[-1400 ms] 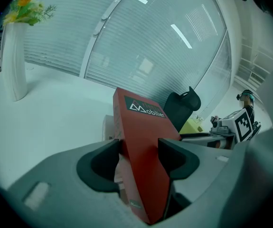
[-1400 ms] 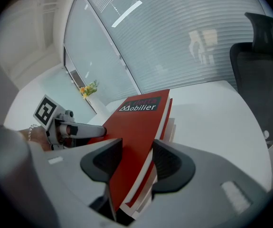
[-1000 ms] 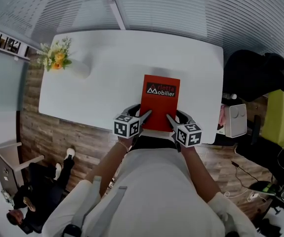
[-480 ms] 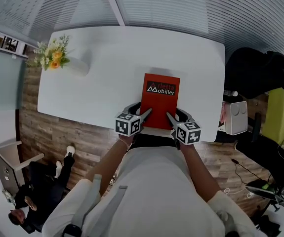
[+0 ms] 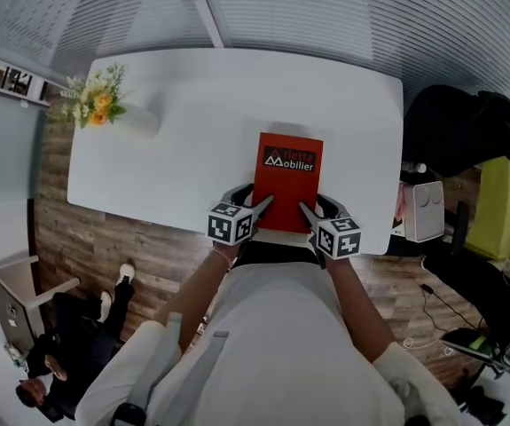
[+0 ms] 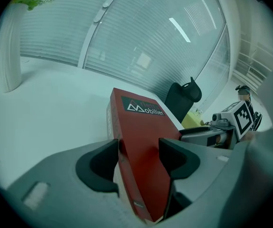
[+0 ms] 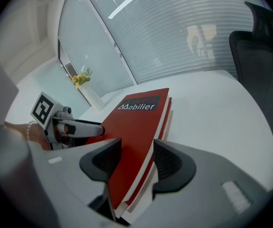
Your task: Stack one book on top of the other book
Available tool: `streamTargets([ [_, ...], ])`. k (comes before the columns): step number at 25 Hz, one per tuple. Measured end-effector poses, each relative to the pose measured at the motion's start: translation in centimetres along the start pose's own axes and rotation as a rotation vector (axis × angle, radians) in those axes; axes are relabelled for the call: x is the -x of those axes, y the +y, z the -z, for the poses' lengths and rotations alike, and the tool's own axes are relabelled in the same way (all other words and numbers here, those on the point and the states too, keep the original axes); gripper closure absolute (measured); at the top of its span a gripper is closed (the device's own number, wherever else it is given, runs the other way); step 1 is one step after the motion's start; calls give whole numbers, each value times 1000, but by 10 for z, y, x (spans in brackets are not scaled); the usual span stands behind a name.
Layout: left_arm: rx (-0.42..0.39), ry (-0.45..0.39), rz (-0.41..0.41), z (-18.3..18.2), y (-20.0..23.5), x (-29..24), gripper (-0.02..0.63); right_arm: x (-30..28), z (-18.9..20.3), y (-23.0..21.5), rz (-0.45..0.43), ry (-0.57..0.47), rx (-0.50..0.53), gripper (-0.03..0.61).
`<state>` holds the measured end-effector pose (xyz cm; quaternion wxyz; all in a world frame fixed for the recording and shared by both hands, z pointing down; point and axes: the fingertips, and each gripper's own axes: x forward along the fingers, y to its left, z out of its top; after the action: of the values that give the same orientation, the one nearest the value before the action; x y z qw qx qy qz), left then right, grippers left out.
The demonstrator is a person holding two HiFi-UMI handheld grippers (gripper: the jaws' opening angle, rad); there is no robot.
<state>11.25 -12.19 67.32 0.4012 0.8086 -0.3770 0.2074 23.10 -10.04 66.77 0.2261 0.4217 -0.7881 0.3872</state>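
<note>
A red book [image 5: 287, 180] titled "Mobilier" lies on top of a second book on the white table [image 5: 192, 122]; only the lower book's edge [image 7: 166, 114] shows. My left gripper [image 5: 263, 204] sits at the stack's near left corner. Its jaws are closed on the red book [image 6: 143, 122], one pad on the cover and one at the side. At the near right corner, my right gripper [image 5: 308, 209] has the stack's edge [image 7: 136, 113] between its jaws. Those jaws are opening, and the pads look just off the books.
A white vase of yellow flowers [image 5: 99, 105] stands at the table's far left corner. A black chair [image 5: 459, 136] and a white box [image 5: 425, 211] sit off the table's right edge. The near table edge runs just under both grippers.
</note>
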Motion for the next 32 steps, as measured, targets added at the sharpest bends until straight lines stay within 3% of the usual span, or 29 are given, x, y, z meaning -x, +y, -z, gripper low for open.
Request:
streamTargets([
  [8,-16,-60,-25,-21,1,16,330,16,-27,-7,45,-74,64,371],
  [15,-36,-151,-29,-54,-7,35,357,35,-63,2,53,-159,156,395],
  [20,-73,-243,-10,-89,-24,53,407,52,-90,12,58,-222,222,416],
  [26,-189,-342,-11,-125,-49,77,457,76,-119,24,62,-295,280,445],
  [32,-221,-443,15,-158,-72,103,527,107,-152,41,58,-382,312,475],
])
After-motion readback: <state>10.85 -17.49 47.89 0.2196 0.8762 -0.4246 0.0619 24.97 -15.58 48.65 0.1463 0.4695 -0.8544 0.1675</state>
